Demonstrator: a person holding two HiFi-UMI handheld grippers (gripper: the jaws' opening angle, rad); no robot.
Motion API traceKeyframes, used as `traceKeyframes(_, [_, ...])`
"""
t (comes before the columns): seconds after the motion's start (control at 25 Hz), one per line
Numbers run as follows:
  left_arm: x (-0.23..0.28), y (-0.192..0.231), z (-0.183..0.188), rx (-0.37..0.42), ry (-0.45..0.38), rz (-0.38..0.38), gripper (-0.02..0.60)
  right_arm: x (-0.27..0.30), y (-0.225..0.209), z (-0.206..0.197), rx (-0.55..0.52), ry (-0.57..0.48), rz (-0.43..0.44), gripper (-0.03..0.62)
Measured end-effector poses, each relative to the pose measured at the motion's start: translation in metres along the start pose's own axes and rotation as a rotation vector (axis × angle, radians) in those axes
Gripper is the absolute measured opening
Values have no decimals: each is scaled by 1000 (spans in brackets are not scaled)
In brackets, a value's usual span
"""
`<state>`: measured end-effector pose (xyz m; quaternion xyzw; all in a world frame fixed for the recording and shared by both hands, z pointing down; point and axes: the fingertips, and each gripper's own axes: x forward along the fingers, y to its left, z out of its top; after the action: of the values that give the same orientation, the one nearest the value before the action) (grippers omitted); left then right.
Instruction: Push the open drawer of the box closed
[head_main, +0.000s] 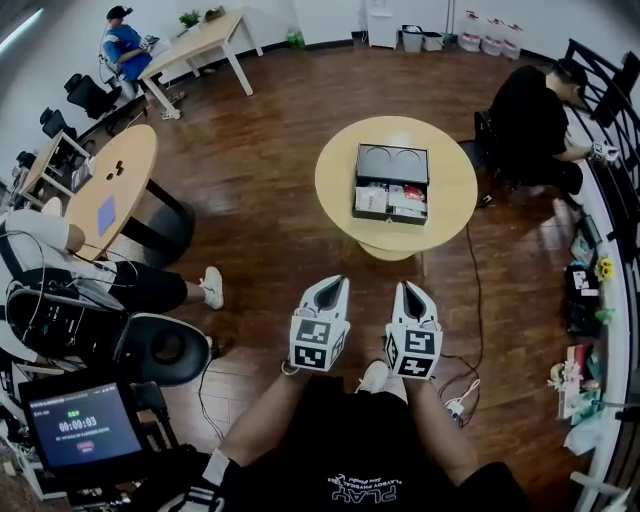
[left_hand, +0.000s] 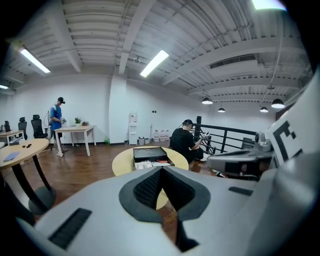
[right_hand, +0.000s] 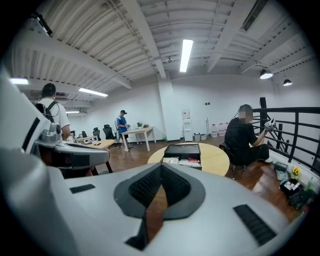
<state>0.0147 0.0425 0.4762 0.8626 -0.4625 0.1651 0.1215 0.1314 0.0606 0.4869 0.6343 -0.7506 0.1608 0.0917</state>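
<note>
Head view looks steeply down on 2 grippers held side by side above the person's knees, well apart from the round table (head_main: 338, 205) ahead. The 2 jaws of the left gripper (head_main: 342, 281) are pressed together at the tips. In the left gripper view the dark pads (left_hand: 147, 189) meet at a point, with only a thin slit lower down through which the wood floor (head_main: 260, 220) shows, and nothing sits between them. The right gripper (head_main: 404, 286) is the same: in the right gripper view its jaws close to a point over a narrow slit and hold nothing. Neither gripper touches anything. The black box (head_main: 392, 163) stands near the middle of the table, with 2 round outlines on its top. Its drawer (head_main: 389, 202) is pulled out toward the person and filled with white and red packets whose print is too small to read. In both gripper views the box sits far off, just above the jaw tips, and the jaws' grey bodies hide the near part of the table. Each gripper view also has the other gripper filling 1 side edge, which cuts off that part of the room. A person in black (head_main: 535, 120) sits beyond the table by a railing. The digits on a screen (head_main: 80, 428) at lower left cannot be read.
</note>
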Motion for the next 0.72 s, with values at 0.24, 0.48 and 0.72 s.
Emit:
traceKeyframes(0.24, [29,13,5,-14,3,6,0,25,-14,-2,-9,19,-4,5])
traceKeyframes(0.48, [63,42,15,-28,6,-13,2,53,-29,-7,-24,66,-48,5])
traceKeyframes(0.72, [113,74,16,-62,31,-59,2,107,-32,-2,-37,111,-98,5])
